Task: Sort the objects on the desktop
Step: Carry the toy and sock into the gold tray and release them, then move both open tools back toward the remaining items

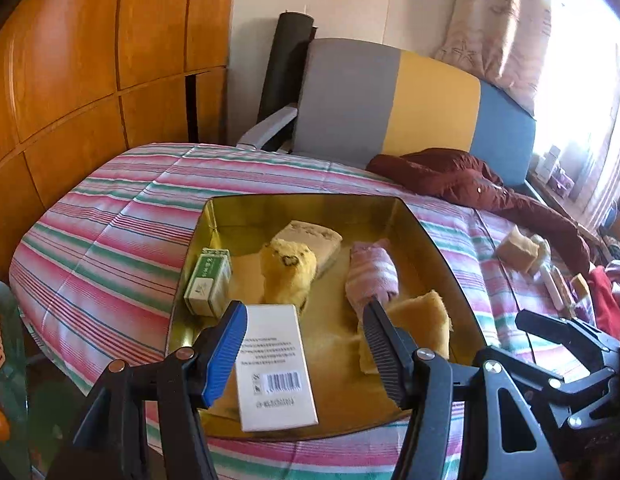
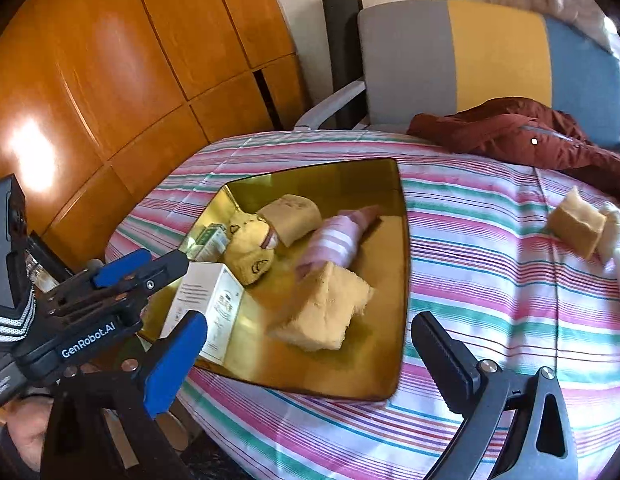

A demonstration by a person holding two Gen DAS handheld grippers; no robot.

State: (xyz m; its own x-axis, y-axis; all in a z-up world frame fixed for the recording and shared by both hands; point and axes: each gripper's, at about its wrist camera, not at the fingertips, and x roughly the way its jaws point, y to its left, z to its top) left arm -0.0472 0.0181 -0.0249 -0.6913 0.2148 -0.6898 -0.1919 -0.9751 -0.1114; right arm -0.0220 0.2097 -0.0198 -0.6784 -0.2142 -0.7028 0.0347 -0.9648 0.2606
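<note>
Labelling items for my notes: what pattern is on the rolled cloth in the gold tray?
Pink and white stripes on the rolled cloth, clearest in the right wrist view.

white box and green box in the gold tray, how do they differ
The white box is the larger one and lies flat at the near edge of the gold tray, barcode face up, between the left gripper's fingers. The green box is smaller, green and white, and stands by the tray's left wall, clear of the gripper. Both are printed cardboard cartons inside the tray.
</note>
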